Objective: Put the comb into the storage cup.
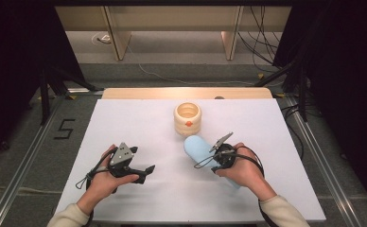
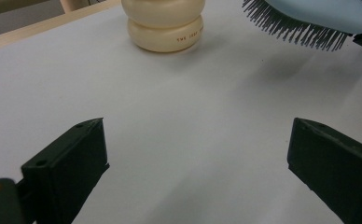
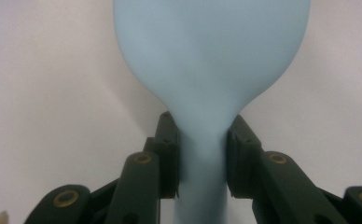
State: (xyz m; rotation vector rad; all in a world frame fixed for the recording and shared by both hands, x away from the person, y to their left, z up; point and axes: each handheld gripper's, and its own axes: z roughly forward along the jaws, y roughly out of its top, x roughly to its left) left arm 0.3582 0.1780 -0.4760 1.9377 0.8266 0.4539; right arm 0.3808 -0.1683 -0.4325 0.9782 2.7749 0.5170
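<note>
The right claw is clenched on the neck of a light blue hairbrush, holding it off the white tabletop with the bristles pointing down. The brush head hangs just in front of a cream ribbed pot with an open mouth. The left claw rests nearby, released, nothing between its jaws. The carrying step seems in hand; next, I judge, the brush must be tipped and lowered into the pot, though its depth is hard to gauge.
</note>
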